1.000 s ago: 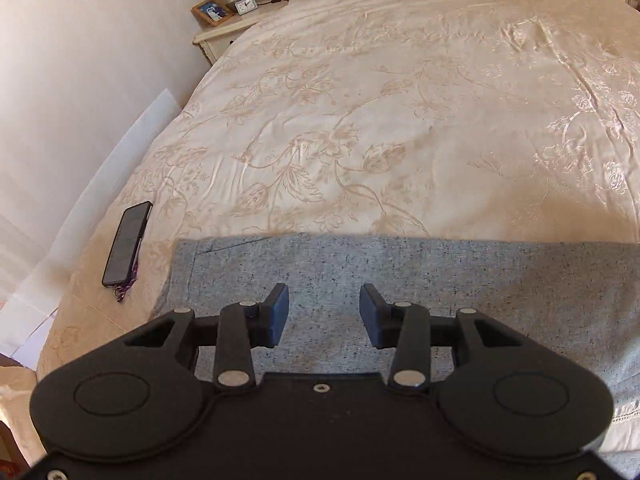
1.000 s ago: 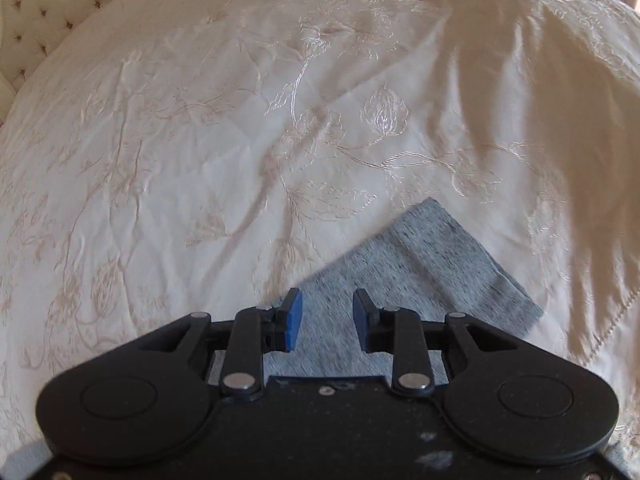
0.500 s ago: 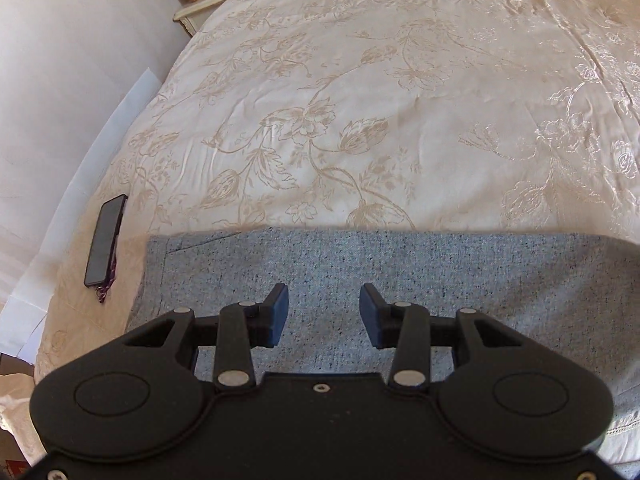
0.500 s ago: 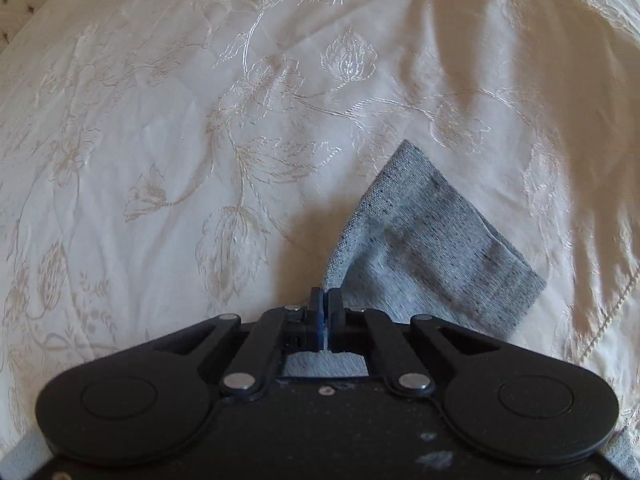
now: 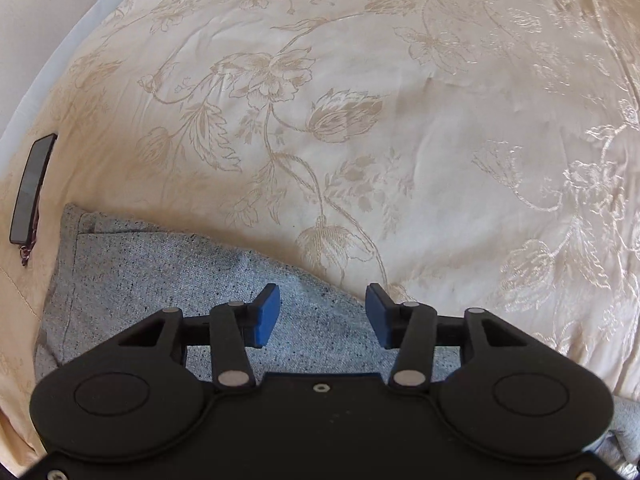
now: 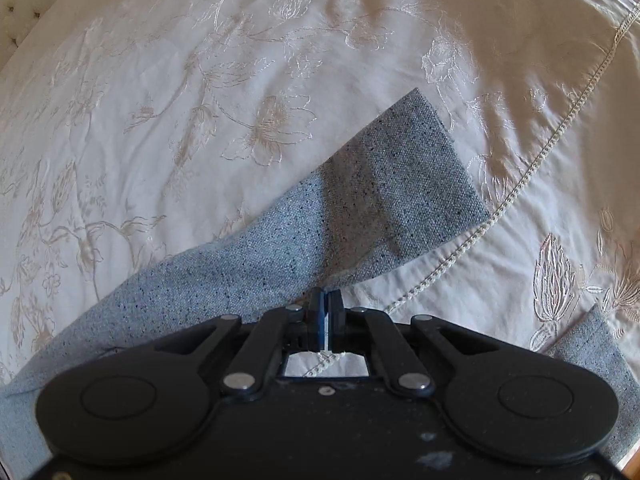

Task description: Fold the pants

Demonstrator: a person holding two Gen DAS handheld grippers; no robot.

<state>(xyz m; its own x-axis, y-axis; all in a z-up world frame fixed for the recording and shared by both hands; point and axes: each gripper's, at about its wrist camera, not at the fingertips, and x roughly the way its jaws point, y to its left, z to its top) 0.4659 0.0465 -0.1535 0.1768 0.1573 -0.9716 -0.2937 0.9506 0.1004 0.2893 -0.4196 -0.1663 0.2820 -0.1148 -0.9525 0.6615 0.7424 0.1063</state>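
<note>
- My left hand-held gripper (image 5: 323, 314): jaws wide apart, blue pads (image 5: 267, 314) clear of each other, gripping nothing. It hangs over the pants (image 5: 160, 280), near their upper edge.
- Left view: the pants lie flat on the bed (image 5: 440, 120), filling the 6 to 9 o'clock part of the picture. A seamed, hemmed end sits at 9 o'clock. The grey fabric's upper edge slants down from 9 toward 5 o'clock and passes just under the right pad.
- A phone (image 5: 32, 186) lies on the bedspread at 9 o'clock, just beyond the hemmed end and not touching it. A small cord or charm trails from its near end.
- My right hand-held gripper (image 6: 325, 312): pads pressed together, pinching the edge of the pants (image 6: 320, 240). Only a thin light slit shows between the pads.
- Right view: a pant leg runs from 8 o'clock up to its cuff at 1 o'clock. The cuff end is square-cut; its lower corner lies on the cord trim (image 6: 540, 160) of the bedspread.
- A shadow band crosses the leg just above the pinch point.
- A second patch of grey fabric shows at 4 o'clock, beside the gripper body; I cannot tell which part of the pants it is.
- Tufted headboard (image 6: 24, 4) visible at 11 o'clock, well apart from the pants.
</note>
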